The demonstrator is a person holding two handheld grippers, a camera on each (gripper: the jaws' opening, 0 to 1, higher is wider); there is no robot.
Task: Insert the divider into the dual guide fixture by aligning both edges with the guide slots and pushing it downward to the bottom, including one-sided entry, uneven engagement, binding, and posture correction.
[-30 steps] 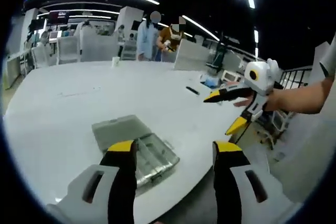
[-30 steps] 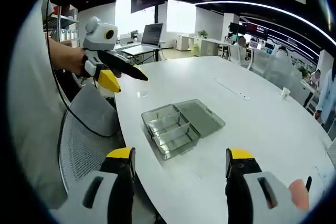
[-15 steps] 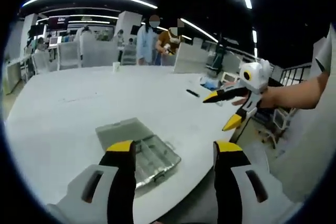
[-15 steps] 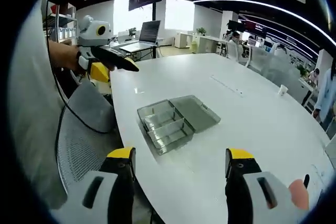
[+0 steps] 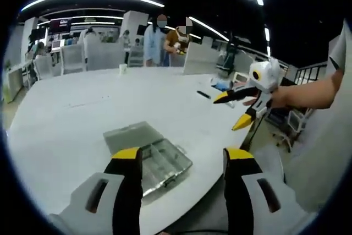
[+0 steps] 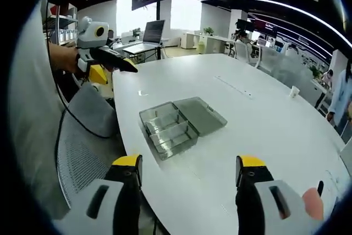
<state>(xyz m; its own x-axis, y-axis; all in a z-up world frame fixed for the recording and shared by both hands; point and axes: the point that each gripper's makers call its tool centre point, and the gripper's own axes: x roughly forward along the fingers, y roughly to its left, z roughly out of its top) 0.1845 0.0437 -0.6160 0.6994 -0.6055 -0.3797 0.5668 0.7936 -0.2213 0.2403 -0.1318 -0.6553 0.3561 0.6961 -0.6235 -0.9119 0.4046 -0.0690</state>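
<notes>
Fixture point(image 6: 168, 130) ahead of spread jaws — apparently untouched.

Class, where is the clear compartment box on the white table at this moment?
In the right gripper view, the clear compartment box lies open near the white table's near edge, lid flipped rightward, beside the mesh chair.

Left gripper point(image 5: 181, 160): jaws apart, nothing between them, yellow-tipped, held off the near edge of the surface point(image 5: 66, 119). From the right gripper view it sits beyond the surface's left edge, gripped by a bare hand point(image 6: 65, 59), forearm running back to a light sleeve.

Right gripper point(image 6: 188, 169): jaws also wide apart and empty, held above the surface near its edge. In the left gripper view it sits off the surface's right edge, hand point(image 5: 286, 97) wrapped round the handle, bare forearm extended.
</notes>
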